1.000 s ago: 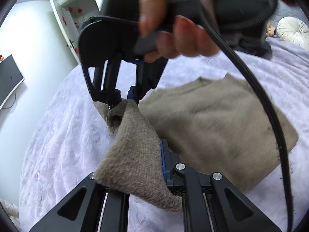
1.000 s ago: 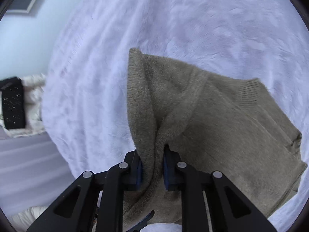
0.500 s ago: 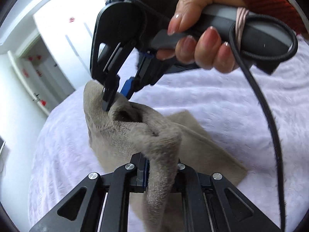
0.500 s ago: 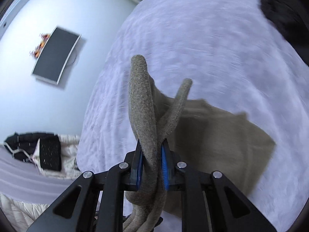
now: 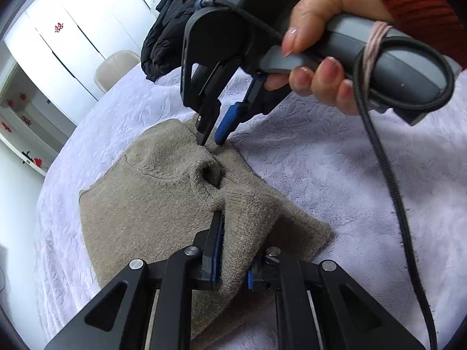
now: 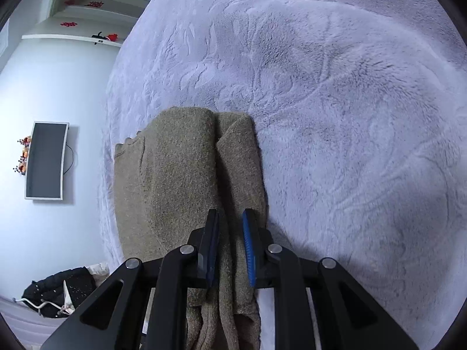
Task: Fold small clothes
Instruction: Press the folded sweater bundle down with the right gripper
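A small beige knitted garment [image 5: 146,210] lies partly folded on a lilac plush bedspread [image 5: 335,175]. In the left wrist view my left gripper [image 5: 233,250] has its jaws apart with a raised fold of the garment lying loosely between them. My right gripper [image 5: 210,141] stands at the garment's far edge, fingers slightly apart, tips touching the knit. In the right wrist view the right gripper [image 6: 230,250] is open over the folded edge of the garment [image 6: 181,175], which lies flat between and beyond the fingers.
A black jacket [image 5: 175,29] lies at the far side of the bed, beside a white chair [image 5: 113,67] and white wardrobe doors [image 5: 73,29]. A wall screen [image 6: 45,160] and dark clothes [image 6: 58,288] show left of the bed in the right wrist view.
Both grippers have lowered the lifted edge of the garment onto the bed and folded it over. Both jaws have opened and let go of the knit.
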`<control>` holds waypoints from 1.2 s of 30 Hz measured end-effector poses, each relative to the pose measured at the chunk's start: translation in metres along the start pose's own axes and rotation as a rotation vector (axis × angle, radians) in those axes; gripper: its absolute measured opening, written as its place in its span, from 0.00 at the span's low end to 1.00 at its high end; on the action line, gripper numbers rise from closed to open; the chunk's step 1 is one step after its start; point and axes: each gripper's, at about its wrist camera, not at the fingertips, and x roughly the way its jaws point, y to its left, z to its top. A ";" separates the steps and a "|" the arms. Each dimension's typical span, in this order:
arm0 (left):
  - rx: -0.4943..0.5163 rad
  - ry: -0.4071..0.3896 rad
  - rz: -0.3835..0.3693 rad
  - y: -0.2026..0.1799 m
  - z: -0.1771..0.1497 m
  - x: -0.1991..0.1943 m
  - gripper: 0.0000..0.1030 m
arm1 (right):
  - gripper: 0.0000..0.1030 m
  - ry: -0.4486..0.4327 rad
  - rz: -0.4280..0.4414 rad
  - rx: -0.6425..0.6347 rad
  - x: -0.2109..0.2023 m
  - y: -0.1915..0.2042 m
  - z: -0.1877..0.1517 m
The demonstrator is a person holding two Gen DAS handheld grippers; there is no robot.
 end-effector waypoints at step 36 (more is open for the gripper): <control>-0.807 0.194 -0.224 0.225 -0.042 0.088 0.79 | 0.08 -0.045 0.076 -0.188 -0.003 0.061 0.003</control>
